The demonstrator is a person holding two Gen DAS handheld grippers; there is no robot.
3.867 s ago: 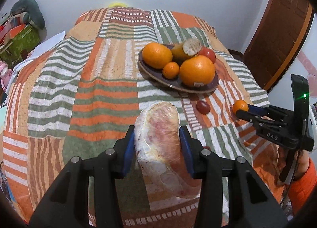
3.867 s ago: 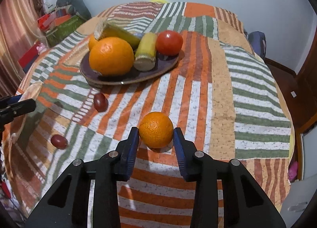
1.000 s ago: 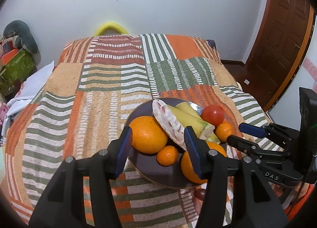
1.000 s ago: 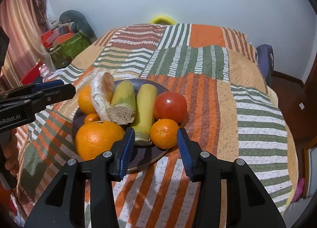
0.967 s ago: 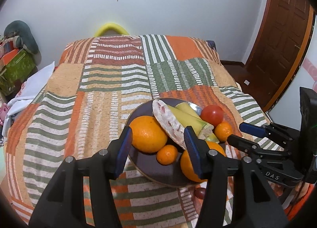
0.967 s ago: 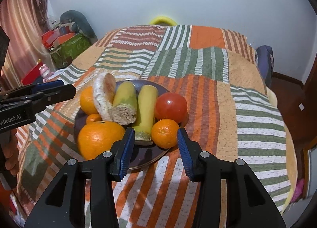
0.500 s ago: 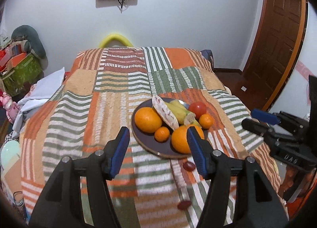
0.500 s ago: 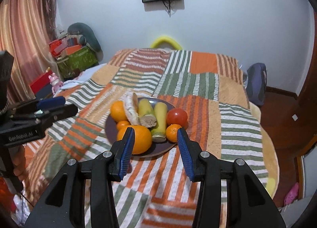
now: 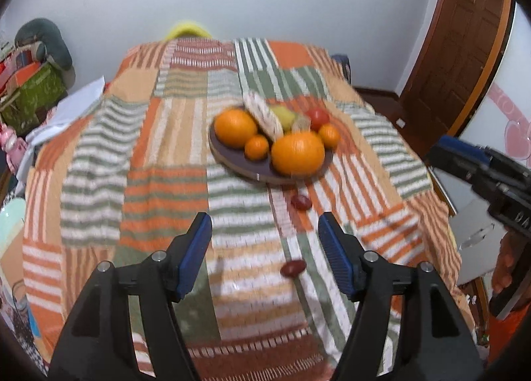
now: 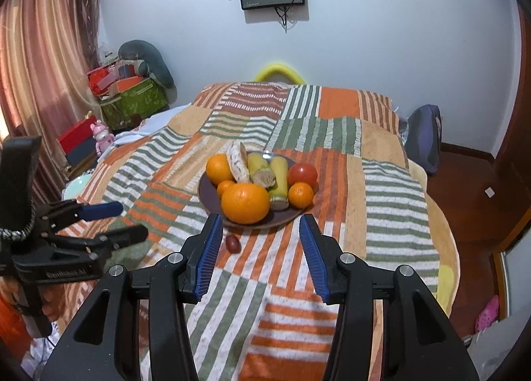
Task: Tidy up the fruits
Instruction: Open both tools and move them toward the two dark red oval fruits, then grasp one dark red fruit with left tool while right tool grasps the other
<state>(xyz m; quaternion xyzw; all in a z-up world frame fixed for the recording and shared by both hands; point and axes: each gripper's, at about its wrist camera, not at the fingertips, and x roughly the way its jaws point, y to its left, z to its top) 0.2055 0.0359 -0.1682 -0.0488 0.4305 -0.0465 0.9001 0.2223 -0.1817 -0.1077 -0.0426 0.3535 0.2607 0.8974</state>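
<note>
A dark plate (image 9: 229,162) (image 10: 288,215) on the striped bedspread (image 9: 166,202) holds two big oranges (image 9: 297,153), two small tangerines, a tomato (image 10: 302,174), yellow-green pieces and a wrapped pale fruit slice (image 9: 264,114). Two small dark red fruits (image 9: 301,202) (image 9: 292,267) lie loose on the bedspread in front of the plate; the right wrist view shows one of them (image 10: 232,243). My left gripper (image 9: 264,228) (image 10: 131,220) hovers back from the plate, jaws opening, nothing between them. My right gripper (image 10: 259,225) (image 9: 438,150) is open and empty, just before the plate.
Boxes, a grey pillow (image 10: 146,62) and a pink toy (image 10: 103,137) crowd the floor left of the bed. A wooden door (image 9: 458,59) and a white drawer unit (image 9: 478,235) stand to the right, with a dark backpack (image 10: 424,135) by the far corner. Screens hang on the wall.
Both grippers have drawn back and away from the plate, which now looks smaller and farther. The left jaws have spread wider. The fruit on the plate has stayed put.
</note>
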